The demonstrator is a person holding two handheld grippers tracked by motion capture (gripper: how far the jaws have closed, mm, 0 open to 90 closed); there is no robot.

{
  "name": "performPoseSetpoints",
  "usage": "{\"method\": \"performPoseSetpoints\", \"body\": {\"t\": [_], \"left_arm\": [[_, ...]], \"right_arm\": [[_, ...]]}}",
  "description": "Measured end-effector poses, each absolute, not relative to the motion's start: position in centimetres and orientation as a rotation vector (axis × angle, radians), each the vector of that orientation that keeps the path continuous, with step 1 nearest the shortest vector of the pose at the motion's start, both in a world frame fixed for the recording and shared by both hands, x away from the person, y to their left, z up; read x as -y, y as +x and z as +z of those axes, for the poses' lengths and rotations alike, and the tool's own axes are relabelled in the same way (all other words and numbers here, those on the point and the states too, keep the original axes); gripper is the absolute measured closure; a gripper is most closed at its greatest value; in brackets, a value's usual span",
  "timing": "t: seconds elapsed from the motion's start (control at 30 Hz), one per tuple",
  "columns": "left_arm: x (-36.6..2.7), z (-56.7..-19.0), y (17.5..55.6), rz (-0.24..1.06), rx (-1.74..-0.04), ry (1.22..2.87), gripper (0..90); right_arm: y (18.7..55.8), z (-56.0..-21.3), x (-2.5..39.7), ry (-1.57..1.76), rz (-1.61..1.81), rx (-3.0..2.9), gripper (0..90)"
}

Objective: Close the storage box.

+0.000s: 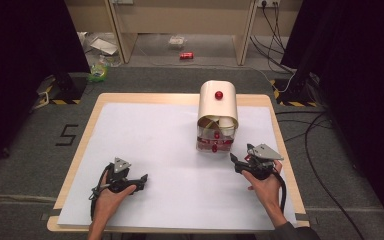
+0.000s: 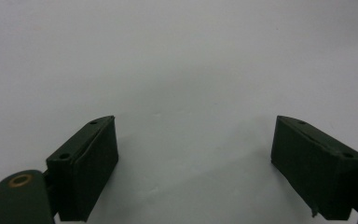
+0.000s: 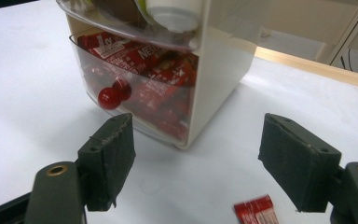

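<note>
Both sets of fingers are spread wide and hold nothing. On the left, near side of the table [image 1: 80,150], a hand [image 1: 111,195] holds the left gripper [image 1: 141,181] low over the white sheet [image 1: 155,150]. In the left gripper view its two black pads [image 2: 86,168] stand far apart with just white sheet between them. Going right, a small cream box with drawers [image 1: 217,117] stands on the far part of the sheet, a bit right of the middle. It has a round top with a red ball knob [image 1: 219,95]. Its upper drawer holds white cups [image 1: 226,123]. The lower clear drawer [image 3: 135,88] is full of red packets [image 3: 154,70] and has its own red knob [image 3: 109,98] on the front. On the right, near side, the other hand [image 1: 265,187] holds the right gripper [image 1: 234,160] close to the box, pointing at its lower corner. In the right gripper view its pads [image 3: 109,161] are also far apart, and the box sits just past them without touching. One red packet [image 3: 256,211] lies loose on the sheet near the right pad. Past the table, a red can [image 1: 186,55] lies on the floor.
</note>
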State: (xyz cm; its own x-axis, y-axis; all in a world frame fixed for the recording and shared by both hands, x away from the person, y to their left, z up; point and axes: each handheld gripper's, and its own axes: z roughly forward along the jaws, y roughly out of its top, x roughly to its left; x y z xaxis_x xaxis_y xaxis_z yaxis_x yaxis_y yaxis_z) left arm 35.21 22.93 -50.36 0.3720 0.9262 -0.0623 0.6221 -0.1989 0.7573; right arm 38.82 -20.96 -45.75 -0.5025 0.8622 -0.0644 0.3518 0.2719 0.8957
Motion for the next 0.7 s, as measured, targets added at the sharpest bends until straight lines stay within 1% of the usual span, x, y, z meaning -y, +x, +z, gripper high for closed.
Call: {"method": "performPoseSetpoints", "body": {"t": [0.4,0.7], "left_arm": [[-22.9,-50.4,35.2,0.547,-1.337,1.925,14.1],[-22.9,-50.4,35.2,0.546,-1.337,1.924,14.1]], "right_arm": [[36.8,-46.0,24.3,1.148,1.199,-1.976,26.5],[35.8,-46.1,24.8,1.148,1.213,-1.987,26.6]]}}
